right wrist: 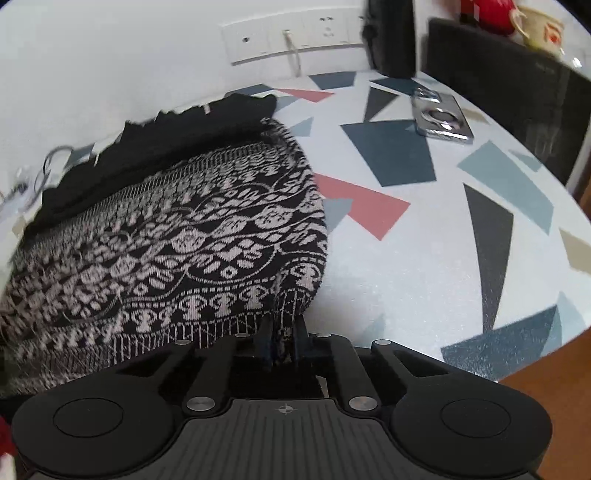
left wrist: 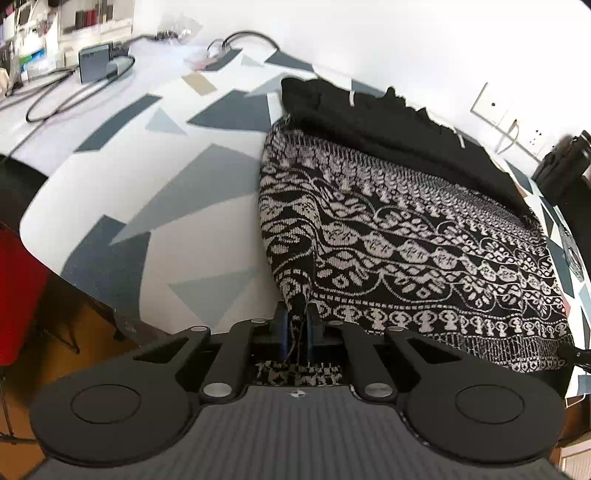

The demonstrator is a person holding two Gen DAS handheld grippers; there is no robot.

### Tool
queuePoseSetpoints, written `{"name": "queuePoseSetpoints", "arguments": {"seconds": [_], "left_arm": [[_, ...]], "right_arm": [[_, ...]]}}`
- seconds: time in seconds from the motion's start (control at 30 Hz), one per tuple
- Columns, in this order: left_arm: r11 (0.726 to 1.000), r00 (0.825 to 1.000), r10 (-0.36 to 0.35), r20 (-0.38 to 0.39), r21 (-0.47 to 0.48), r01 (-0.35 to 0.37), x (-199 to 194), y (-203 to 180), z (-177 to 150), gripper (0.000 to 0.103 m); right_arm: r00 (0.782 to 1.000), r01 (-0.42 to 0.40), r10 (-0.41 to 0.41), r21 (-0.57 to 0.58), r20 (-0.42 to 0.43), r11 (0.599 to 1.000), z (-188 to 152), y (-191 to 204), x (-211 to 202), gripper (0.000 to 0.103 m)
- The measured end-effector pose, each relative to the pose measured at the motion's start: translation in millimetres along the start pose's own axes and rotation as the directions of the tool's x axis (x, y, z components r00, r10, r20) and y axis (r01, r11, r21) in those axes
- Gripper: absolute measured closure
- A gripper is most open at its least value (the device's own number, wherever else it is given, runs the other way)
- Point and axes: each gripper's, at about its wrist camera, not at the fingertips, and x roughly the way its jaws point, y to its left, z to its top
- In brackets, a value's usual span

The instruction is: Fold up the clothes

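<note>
A black and white patterned knit sweater (left wrist: pixel 406 236) lies on the table, its plain black part (left wrist: pixel 388 125) toward the wall. My left gripper (left wrist: pixel 297 317) is shut on the sweater's near left corner, at the hem. In the right wrist view the same sweater (right wrist: pixel 177 236) fills the left half. My right gripper (right wrist: pixel 284 328) is shut on its near right corner at the hem. Both corners are pinched between the fingers and lifted slightly off the table.
The table (left wrist: pixel 177 192) has a white cloth with grey, blue and pink shapes (right wrist: pixel 399 206). Cables and a grey box (left wrist: pixel 96 62) lie far left. A metal ashtray (right wrist: pixel 439 118) and dark objects (right wrist: pixel 391 37) stand at the right back. Wall sockets (right wrist: pixel 291 35) are behind.
</note>
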Motion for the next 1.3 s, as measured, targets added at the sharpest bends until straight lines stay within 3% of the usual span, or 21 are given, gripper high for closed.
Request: {"name": "queuePoseSetpoints", "arguments": {"seconds": [0.5,0.7,0.87,1.1,1.3], "left_arm": [[0.999,0.997,0.032,0.073,-0.024,-0.031,-61,-5,-33,0.094],[0.997,0.998,0.022,0.054,-0.074,-0.018,-83,-2,-63,0.094],[0.992,0.993,-0.008,0.115,-0.127,0.022,-100,1,-49,0.094],[0.979,0.979,-0.052,0.197,-0.182,0.088,-107,3,-11,0.094],[0.99,0.963,-0.085,0.257,-0.091,0.112,-87,-2,40,0.094]], "right_arm": [[0.992,-0.113,0.119,-0.111,0.046,0.987,-31,-5,-58,0.095],[0.986,-0.162,0.164,-0.069,0.013,0.984,-47,-19,-86,0.095],[0.982,-0.185,0.186,-0.025,0.037,0.982,-44,-24,-103,0.095],[0.974,-0.184,0.182,0.0,0.133,0.983,-9,-14,-108,0.095],[0.961,-0.191,0.172,0.072,0.215,0.979,28,-7,-98,0.096]]}}
